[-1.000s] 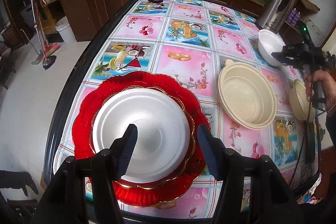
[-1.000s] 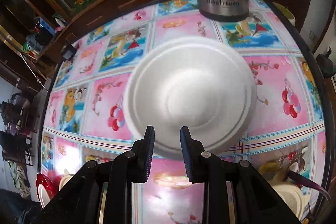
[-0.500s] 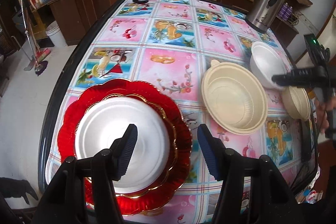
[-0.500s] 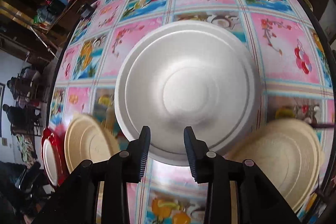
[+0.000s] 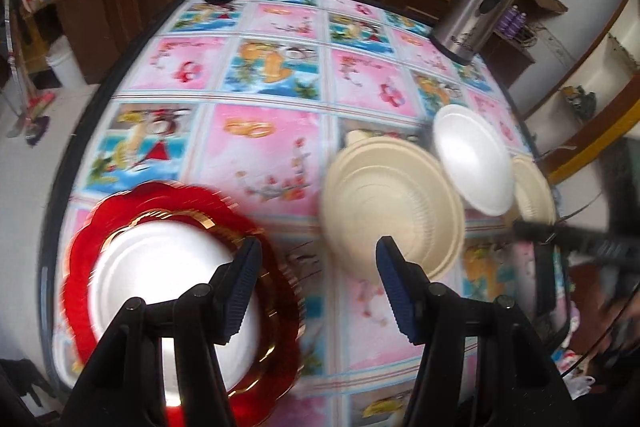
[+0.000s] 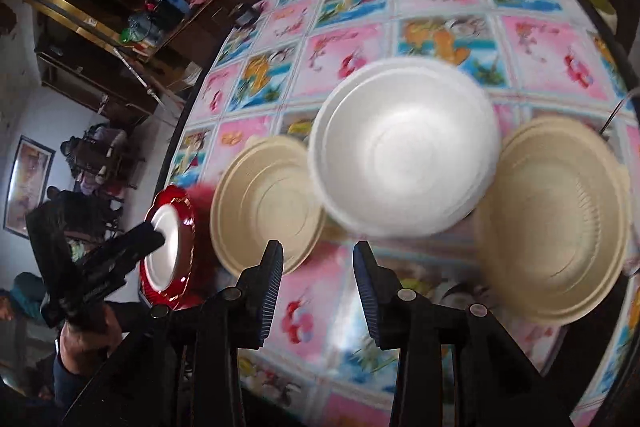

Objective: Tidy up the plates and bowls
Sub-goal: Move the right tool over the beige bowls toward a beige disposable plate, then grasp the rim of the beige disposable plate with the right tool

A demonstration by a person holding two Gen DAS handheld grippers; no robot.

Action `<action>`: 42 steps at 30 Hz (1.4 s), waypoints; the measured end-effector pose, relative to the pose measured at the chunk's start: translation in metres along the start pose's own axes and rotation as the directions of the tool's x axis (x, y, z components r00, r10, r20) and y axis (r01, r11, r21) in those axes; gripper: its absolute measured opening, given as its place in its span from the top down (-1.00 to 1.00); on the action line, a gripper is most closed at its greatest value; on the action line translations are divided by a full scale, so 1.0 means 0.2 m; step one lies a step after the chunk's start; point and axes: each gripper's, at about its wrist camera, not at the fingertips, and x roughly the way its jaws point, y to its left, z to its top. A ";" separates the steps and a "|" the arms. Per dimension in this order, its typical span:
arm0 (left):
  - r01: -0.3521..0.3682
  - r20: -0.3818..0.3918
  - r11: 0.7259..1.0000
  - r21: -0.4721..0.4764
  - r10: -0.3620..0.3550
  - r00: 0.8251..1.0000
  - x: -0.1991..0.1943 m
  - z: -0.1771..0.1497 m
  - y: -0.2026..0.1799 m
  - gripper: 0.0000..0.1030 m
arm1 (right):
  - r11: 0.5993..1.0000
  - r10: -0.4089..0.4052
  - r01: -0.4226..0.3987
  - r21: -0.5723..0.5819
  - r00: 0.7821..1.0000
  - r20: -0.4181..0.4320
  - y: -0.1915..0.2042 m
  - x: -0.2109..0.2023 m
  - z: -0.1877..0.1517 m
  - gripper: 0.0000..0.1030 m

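Three bowls sit in a row on a floral tablecloth (image 6: 440, 3): a white foam bowl (image 6: 404, 151) between two beige bowls, one (image 6: 268, 203) at its 9 o'clock, the other (image 6: 556, 223) at its 3 o'clock. The right gripper (image 6: 318, 287), jaws just opened to a moderate gap and holding nothing, hangs at the white bowl's 6 o'clock. The left gripper (image 5: 318, 287), half open and empty, hovers between a white plate (image 5: 160, 279) on a red scalloped plate (image 5: 84, 279) and the nearer beige bowl.
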 end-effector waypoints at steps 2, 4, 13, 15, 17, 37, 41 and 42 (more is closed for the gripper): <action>-0.012 -0.030 1.000 0.002 0.012 0.999 0.06 0.03 -0.02 -0.14 | 1.000 -0.002 0.002 0.026 1.000 -0.017 -0.01 0.07 -0.03 0.23; -0.008 -0.054 1.000 0.016 0.009 0.999 0.13 0.06 -0.03 -0.14 | 0.999 0.015 -0.015 0.051 1.000 -0.003 -0.02 0.11 -0.03 0.23; -0.058 -0.124 0.993 0.103 0.071 0.990 0.37 0.12 -0.10 0.43 | 0.996 -0.028 0.030 0.087 0.999 -0.024 -0.06 0.32 0.05 0.23; -0.051 -0.119 0.991 0.120 0.066 0.991 0.37 0.10 -0.13 0.54 | 0.996 -0.038 0.041 0.077 0.999 -0.034 -0.06 0.36 0.05 0.24; -0.068 -0.100 0.987 0.148 0.083 0.992 0.35 0.09 -0.15 0.54 | 0.997 -0.037 0.038 0.064 0.999 -0.026 -0.03 0.36 0.04 0.62; -0.066 -0.038 0.985 0.161 0.072 0.997 0.22 0.11 -0.15 0.08 | 0.967 0.146 -0.198 -0.158 0.946 -0.290 0.29 0.32 -0.28 0.09; -0.048 -0.010 0.994 0.102 0.049 0.999 0.07 0.05 -0.08 0.00 | 0.968 0.160 -0.203 -0.149 0.953 -0.258 0.21 0.23 -0.28 0.09; -0.036 -0.005 0.995 0.088 0.037 0.999 0.03 0.03 -0.06 -0.01 | 0.968 0.161 -0.202 -0.147 0.955 -0.247 0.20 0.21 -0.28 0.09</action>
